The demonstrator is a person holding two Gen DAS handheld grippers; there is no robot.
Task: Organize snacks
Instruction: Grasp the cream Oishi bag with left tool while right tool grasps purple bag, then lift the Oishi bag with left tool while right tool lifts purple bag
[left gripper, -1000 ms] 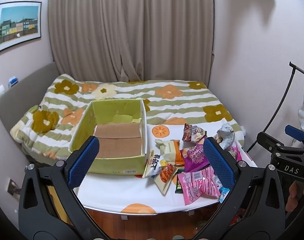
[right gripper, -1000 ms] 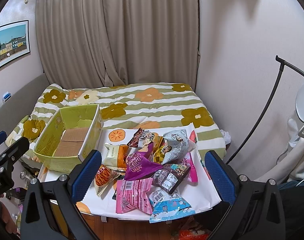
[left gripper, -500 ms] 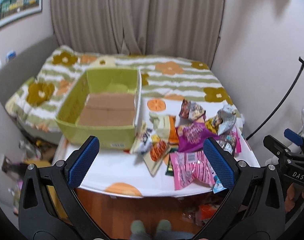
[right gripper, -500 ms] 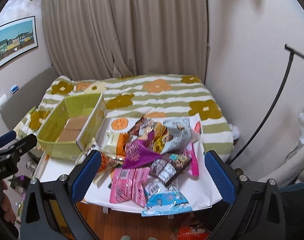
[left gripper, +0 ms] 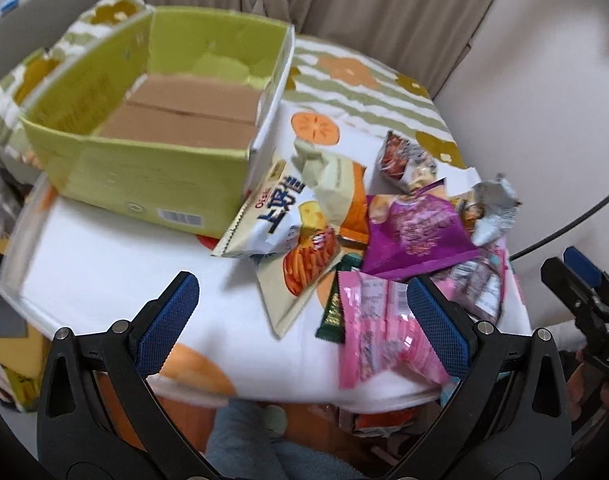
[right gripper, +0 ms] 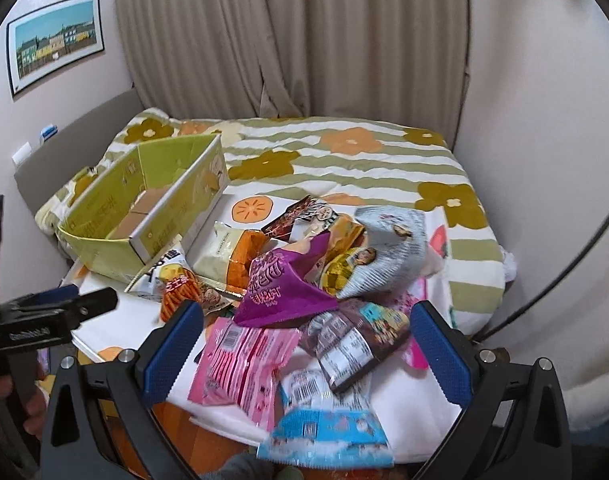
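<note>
You are at the approach, both the left gripper [left gripper: 302,312] and right gripper [right gripper: 306,340] spread and empty above the snack pile [right gripper: 304,280], so next pinch one packet and carry it to the green box [left gripper: 144,120].

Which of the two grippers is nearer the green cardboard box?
Left. The left gripper hovers just front-right of the green cardboard box; the right gripper hangs farther right, over the snack pile.

Large dark Korean lettering stood on the white snack bag [left gripper: 278,216] leaning against the green box [left gripper: 144,184], which bore a barcode. "DAS" showed on the right gripper's body [left gripper: 608,360]. Other packet print was too blurred to read.
</note>
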